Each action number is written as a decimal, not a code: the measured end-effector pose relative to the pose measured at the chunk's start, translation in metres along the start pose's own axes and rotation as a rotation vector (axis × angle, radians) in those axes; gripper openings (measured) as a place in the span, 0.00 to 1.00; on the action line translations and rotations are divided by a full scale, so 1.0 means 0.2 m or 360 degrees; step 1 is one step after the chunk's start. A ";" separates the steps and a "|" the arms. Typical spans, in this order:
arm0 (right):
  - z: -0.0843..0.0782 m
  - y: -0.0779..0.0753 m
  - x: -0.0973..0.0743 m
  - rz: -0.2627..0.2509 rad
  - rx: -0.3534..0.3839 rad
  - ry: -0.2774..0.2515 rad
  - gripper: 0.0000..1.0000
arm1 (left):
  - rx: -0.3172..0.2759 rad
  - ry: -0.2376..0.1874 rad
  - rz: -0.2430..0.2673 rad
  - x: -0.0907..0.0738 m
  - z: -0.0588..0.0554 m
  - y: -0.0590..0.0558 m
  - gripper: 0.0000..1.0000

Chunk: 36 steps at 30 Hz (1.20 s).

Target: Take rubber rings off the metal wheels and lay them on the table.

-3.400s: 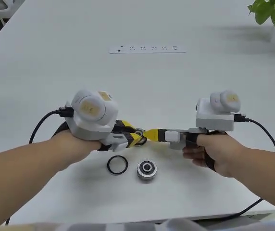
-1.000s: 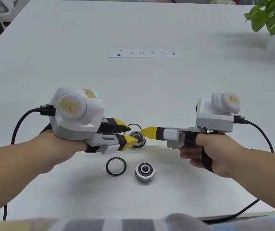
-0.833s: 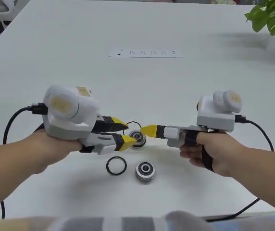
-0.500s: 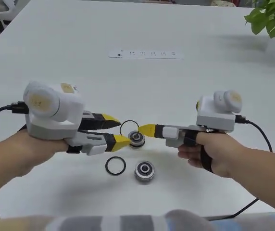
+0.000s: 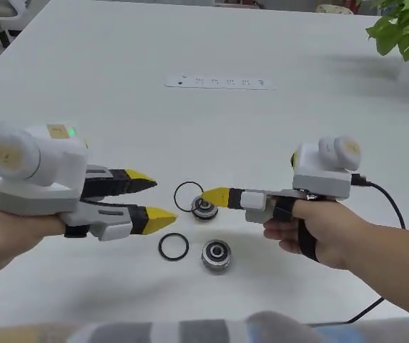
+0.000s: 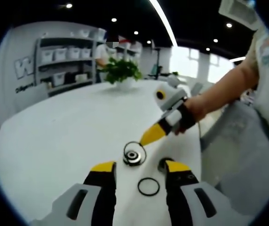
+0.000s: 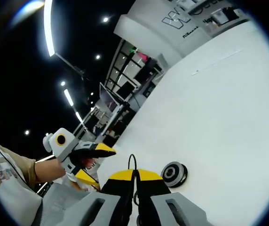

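Observation:
My right gripper (image 5: 215, 196) points left, shut on a thin black rubber ring (image 5: 187, 196). That ring loops beside a small metal wheel (image 5: 204, 209) lying on the white table (image 5: 119, 114). In the right gripper view the ring (image 7: 131, 161) rises as a thin line from between the shut jaws (image 7: 133, 175), with a wheel (image 7: 173, 173) just beside them. My left gripper (image 5: 150, 199) stands open and empty, left of the wheel and apart from it. A loose ring (image 5: 174, 246) and a second wheel (image 5: 217, 254) lie nearer the front edge. From the left gripper view (image 6: 140, 166) I see the pinched ring (image 6: 134, 147), the wheel (image 6: 132, 157) and the loose ring (image 6: 148, 187).
A white power strip (image 5: 221, 82) lies across the table further back. A green plant (image 5: 405, 25) stands at the far right corner. A black cable (image 5: 390, 196) trails from the right gripper toward the front edge.
The left gripper has let go of the wheel, opened and pulled back to the left. The wheel now rests on the table while the right gripper keeps its pinch on the ring.

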State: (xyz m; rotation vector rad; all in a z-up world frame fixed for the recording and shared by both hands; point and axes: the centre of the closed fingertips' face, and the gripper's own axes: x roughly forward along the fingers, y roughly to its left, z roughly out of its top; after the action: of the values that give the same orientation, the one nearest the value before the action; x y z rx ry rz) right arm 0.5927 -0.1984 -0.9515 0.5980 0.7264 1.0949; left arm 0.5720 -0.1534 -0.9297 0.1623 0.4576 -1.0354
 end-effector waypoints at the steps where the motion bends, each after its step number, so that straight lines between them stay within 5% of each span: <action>1: 0.00 0.01 0.00 0.0007 -0.0002 0.0008 0.00 | -0.0003 0.0000 0.0005 -0.01 0.00 0.00 0.43; 22: -0.22 0.03 0.09 0.0031 -0.0102 0.0322 0.00 | -0.0037 0.0040 0.0041 -0.11 -0.10 0.00 0.50; 27: -0.29 0.01 0.09 0.0007 -0.0182 0.0436 0.00 | -0.0047 0.0046 0.0050 -0.12 -0.11 0.01 0.50; 36: -0.30 -0.07 0.10 -0.0087 -0.0324 0.0517 0.00 | -0.0060 0.0054 0.0052 -0.12 -0.13 0.01 0.50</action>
State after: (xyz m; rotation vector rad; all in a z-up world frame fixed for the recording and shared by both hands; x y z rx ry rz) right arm 0.5590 -0.1797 -1.0043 0.2266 0.8922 1.2120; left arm 0.5564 -0.1244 -0.9420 0.1536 0.5035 -0.9927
